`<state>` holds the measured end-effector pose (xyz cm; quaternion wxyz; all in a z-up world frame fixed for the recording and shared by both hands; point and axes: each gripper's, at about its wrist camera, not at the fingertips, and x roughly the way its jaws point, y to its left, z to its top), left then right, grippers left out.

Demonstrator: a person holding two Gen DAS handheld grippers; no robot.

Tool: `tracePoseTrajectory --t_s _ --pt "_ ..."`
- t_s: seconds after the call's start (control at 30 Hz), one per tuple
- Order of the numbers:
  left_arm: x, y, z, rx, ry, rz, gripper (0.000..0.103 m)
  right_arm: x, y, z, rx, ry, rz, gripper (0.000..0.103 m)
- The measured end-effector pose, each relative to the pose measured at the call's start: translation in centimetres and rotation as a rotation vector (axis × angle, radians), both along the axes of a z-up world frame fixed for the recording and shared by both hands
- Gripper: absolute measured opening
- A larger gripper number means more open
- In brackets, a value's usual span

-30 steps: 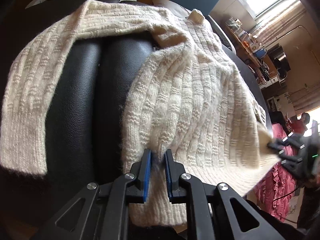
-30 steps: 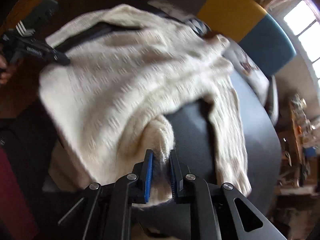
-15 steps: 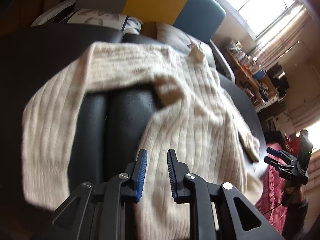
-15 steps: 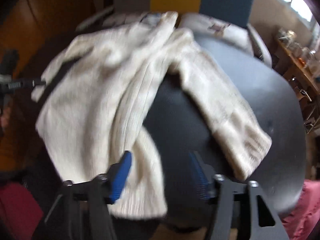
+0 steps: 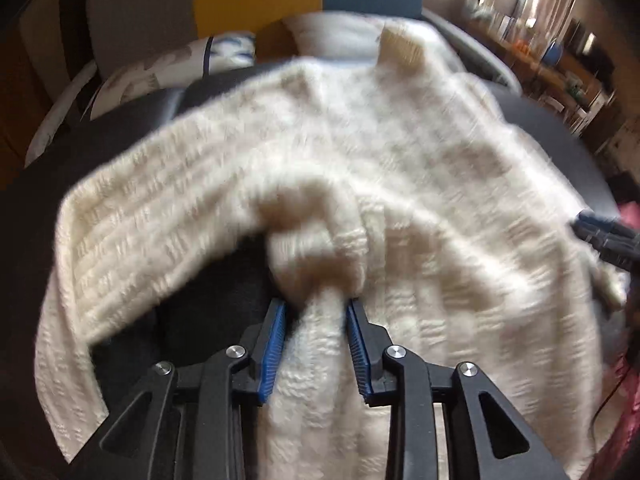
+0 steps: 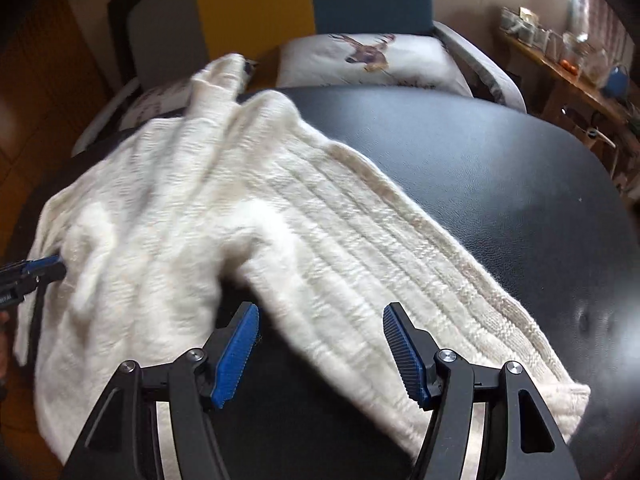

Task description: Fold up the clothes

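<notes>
Cream knit sweater (image 5: 420, 184) spread over black tabletop (image 6: 500, 168). Left gripper (image 5: 316, 316) at 6 o'clock, fingers just been opening, bunched knit fold between them, grip uncertain. Right gripper (image 6: 320, 320) released, fingers wide over sleeve.

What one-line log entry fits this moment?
left tongs: just opening, sweater fold between | right tongs: just opened, empty above sleeve
</notes>
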<state>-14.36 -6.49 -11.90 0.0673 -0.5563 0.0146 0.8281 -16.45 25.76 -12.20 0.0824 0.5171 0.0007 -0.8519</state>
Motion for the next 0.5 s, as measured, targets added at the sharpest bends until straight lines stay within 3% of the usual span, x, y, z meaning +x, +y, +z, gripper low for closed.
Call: tracePoseTrajectory --t_s 0.07,0.17,0.23,0.33,0.5 --pt "0.4 -0.4 -0.2 -0.015 -0.002 0.005 0.023 -0.6 0.6 -1.1 0.055 -0.007 -0.022 0.066" --pt "0.8 -1.8 -0.2 0.000 -0.024 0.032 0.021 -0.5 2.0 -1.7 0.101 -0.002 -0.041 0.067" --pt "1.2 -2.9 -0.2 0.012 -0.030 0.049 0.021 -0.5 3.3 -1.8 0.116 -0.006 -0.061 0.074" --pt "1.4 -3.9 -0.2 0.015 -0.034 0.072 0.021 -0.7 5.9 -2.2 0.096 -0.023 -0.112 0.092" --pt "2.9 -5.7 1.5 0.021 -0.003 0.162 0.022 -0.4 8.8 -1.3 0.037 -0.029 -0.154 0.092"
